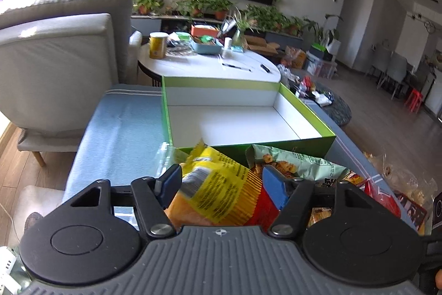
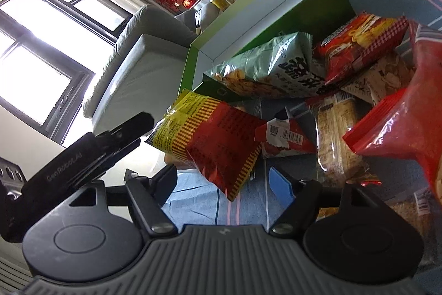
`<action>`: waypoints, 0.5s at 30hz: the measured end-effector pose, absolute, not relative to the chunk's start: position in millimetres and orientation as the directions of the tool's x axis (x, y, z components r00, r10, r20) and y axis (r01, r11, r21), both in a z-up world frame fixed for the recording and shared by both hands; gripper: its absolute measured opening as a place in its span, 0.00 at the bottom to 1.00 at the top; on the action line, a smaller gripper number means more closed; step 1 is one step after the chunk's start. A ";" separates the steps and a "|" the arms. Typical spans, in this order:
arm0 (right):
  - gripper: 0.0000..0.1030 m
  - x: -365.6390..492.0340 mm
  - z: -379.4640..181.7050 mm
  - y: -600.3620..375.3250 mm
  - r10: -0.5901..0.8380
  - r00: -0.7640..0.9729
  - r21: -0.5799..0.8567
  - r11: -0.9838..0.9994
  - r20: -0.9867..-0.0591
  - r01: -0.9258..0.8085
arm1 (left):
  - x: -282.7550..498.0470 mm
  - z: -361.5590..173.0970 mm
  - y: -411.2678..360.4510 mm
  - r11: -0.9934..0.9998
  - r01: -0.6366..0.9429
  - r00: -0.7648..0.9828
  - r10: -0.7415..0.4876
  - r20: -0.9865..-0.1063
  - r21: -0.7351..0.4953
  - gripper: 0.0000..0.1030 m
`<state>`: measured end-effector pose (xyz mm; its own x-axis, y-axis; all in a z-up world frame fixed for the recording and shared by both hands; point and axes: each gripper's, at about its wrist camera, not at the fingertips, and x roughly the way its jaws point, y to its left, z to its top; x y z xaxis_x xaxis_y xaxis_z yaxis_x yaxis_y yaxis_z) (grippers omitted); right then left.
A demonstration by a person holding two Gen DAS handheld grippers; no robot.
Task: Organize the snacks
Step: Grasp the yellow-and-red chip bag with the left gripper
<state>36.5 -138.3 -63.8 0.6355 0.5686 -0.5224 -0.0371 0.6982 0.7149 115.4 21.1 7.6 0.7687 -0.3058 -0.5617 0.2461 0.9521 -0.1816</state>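
Observation:
My left gripper [image 1: 222, 181] is shut on a yellow and red snack bag [image 1: 218, 190], held just before the green box [image 1: 248, 126], whose white inside is bare. The same bag [image 2: 210, 134] shows lifted in the right wrist view, with the left gripper's black body [image 2: 91, 145] at its left. My right gripper [image 2: 223, 181] is open and holds nothing, low over the blue cloth [image 2: 199, 201]. A pale green chip bag [image 2: 270, 73], a red chip bag [image 2: 359, 40] and other packets lie heaped beside the box [image 2: 276, 7].
A grey sofa [image 1: 55, 51] stands to the left. A white round table [image 1: 210, 65] with a yellow can [image 1: 158, 44] and clutter is behind the box. A clear red bag [image 2: 408, 129] hangs close at the right. Wooden floor lies to the right.

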 end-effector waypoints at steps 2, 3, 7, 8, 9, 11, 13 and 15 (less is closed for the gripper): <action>0.73 39.7 -65.8 -135.9 0.568 0.628 0.711 0.703 -0.531 -0.034 | 125.8 1.7 16.0 0.954 0.243 0.757 -0.298 -0.581 -0.174 0.57; 0.73 42.5 -67.2 -136.6 0.566 0.626 0.707 0.707 -0.537 -0.033 | 129.6 -0.6 14.4 0.955 0.242 0.755 -0.295 -0.586 -0.169 0.56; 0.73 45.2 -71.0 -138.9 0.551 0.629 0.695 0.719 -0.549 -0.024 | 129.9 -9.3 16.6 0.945 0.265 0.728 -0.325 -0.604 -0.189 0.43; 0.73 45.8 -72.3 -140.6 0.549 0.630 0.695 0.719 -0.550 -0.020 | 126.7 -11.5 17.9 0.944 0.271 0.723 -0.328 -0.608 -0.188 0.41; 0.73 45.8 -72.9 -142.5 0.549 0.630 0.698 0.716 -0.549 -0.017 | 121.6 -13.6 19.2 0.945 0.274 0.722 -0.325 -0.611 -0.179 0.41; 0.73 45.5 -74.5 -144.6 0.551 0.630 0.700 0.714 -0.548 -0.016 | 109.8 -18.7 23.0 0.948 0.275 0.720 -0.313 -0.620 -0.159 0.41; 0.73 44.5 -74.9 -144.6 0.551 0.629 0.699 0.715 -0.548 -0.018 | 98.8 -25.1 29.9 0.944 0.277 0.710 -0.326 -0.624 -0.178 0.41; 0.73 44.4 -75.0 -143.2 0.548 0.628 0.696 0.718 -0.552 -0.014 | 88.6 -30.1 35.2 0.939 0.279 0.698 -0.341 -0.629 -0.200 0.41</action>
<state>44.4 -143.2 -75.0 0.6285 0.5479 -0.5522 -0.0144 0.7179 0.6960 88.6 35.2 -30.1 0.6984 -0.3412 -0.6292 0.2788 0.9393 -0.1999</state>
